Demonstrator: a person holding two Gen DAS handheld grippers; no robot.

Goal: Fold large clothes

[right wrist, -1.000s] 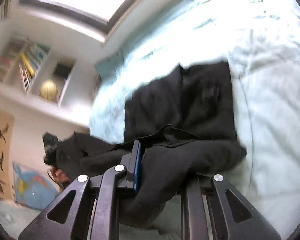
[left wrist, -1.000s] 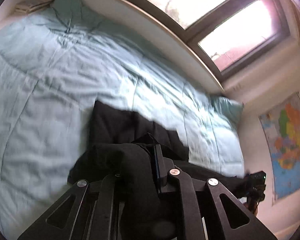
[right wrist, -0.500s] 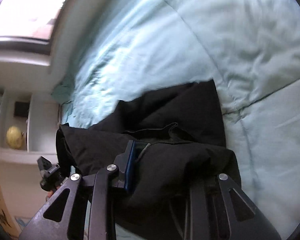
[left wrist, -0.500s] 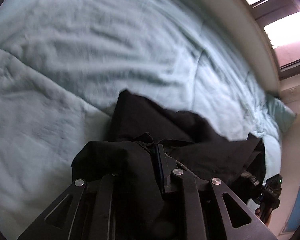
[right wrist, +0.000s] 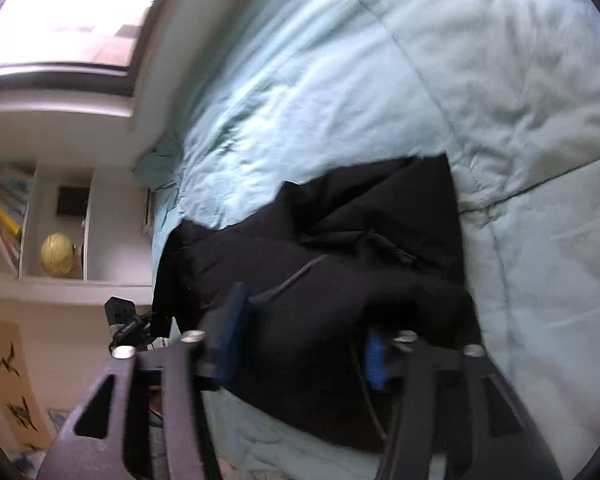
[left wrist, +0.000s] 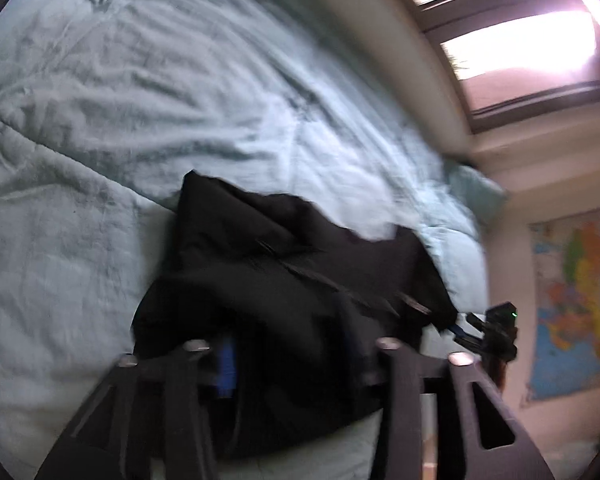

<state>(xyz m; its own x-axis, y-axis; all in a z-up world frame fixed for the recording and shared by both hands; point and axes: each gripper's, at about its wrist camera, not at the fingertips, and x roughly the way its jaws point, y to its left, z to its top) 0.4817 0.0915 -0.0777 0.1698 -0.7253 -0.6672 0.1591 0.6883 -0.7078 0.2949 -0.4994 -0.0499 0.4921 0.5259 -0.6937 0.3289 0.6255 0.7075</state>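
A black garment (left wrist: pixel 284 280) lies bunched and partly folded on a pale green quilt (left wrist: pixel 100 120); it also shows in the right wrist view (right wrist: pixel 360 248). My left gripper (left wrist: pixel 296 364) stands open, its fingers spread wide with the garment's near edge lying between them. My right gripper (right wrist: pixel 300 344) is open too, its blue pads apart with the cloth between them. The right gripper also shows in the left wrist view (left wrist: pixel 496 328) at the garment's right end. The left gripper shows in the right wrist view (right wrist: pixel 128 324) at the left end.
The bed runs along a wall with a window (left wrist: pixel 520 32). A teal pillow (left wrist: pixel 476 188) lies at the bed's far end. A map (left wrist: pixel 572 300) hangs on the wall. Shelves with books and a yellow globe (right wrist: pixel 58 256) stand at the other end.
Both grippers were shut on the black garment's edge and carried it forward over itself. Now both have opened wide and the cloth lies on the quilt.
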